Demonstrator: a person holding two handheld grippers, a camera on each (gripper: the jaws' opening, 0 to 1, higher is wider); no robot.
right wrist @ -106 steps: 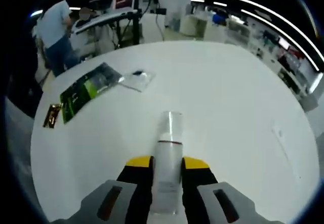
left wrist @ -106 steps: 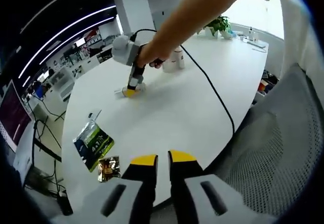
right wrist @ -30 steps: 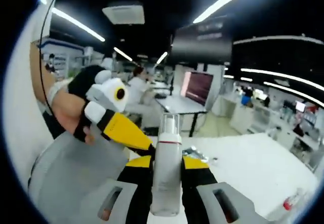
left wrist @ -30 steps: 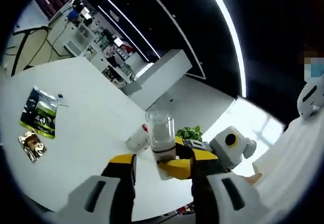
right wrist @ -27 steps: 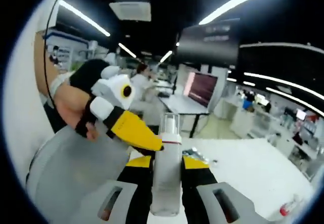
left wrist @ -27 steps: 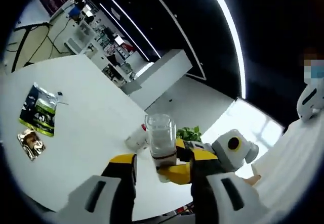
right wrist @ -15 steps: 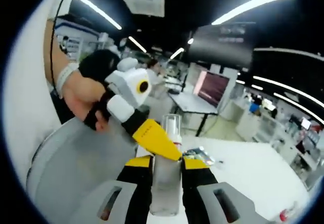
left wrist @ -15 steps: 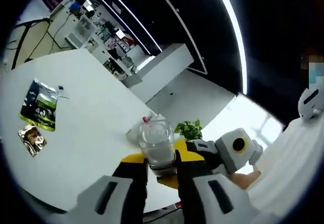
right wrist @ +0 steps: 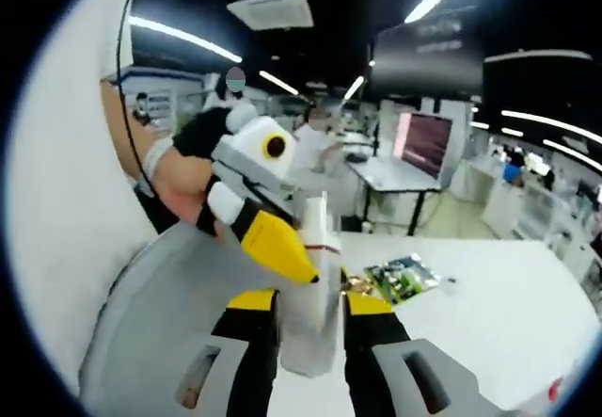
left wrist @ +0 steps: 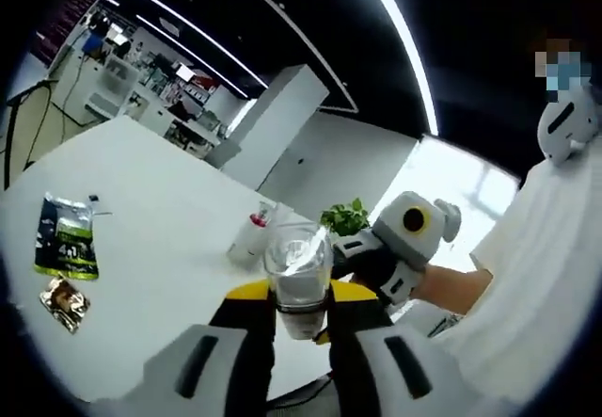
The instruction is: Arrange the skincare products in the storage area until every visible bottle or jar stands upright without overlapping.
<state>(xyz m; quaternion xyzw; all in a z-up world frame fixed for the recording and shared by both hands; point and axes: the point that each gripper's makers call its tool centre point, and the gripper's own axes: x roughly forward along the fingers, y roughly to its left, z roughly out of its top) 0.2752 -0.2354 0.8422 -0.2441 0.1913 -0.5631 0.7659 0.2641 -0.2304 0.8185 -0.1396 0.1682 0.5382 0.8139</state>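
A clear pump bottle (right wrist: 310, 328) with a transparent cap (left wrist: 298, 268) is held in the air between both grippers. My right gripper (right wrist: 310, 302) is shut on the bottle's body, its yellow tips on either side. My left gripper (left wrist: 299, 293) is shut on the cap, which I look at end-on in the left gripper view. In the right gripper view the left gripper (right wrist: 275, 246) comes in from the left, held by a hand. The right gripper (left wrist: 403, 244) enters the left gripper view from the right. A white bottle with a red part (left wrist: 250, 238) lies on the white table (left wrist: 160, 200).
A green sachet (left wrist: 64, 240) and a gold sachet (left wrist: 63, 297) lie on the table's left part; the green sachet (right wrist: 403, 276) also lies on the table in the right gripper view. A potted plant (left wrist: 343, 217) stands at the far end. A grey mesh chair (right wrist: 160, 313) is below the grippers.
The left gripper's jaws, apart beside the cap a second ago, have closed on it. Both views have swung a little; the right gripper still holds the bottle.
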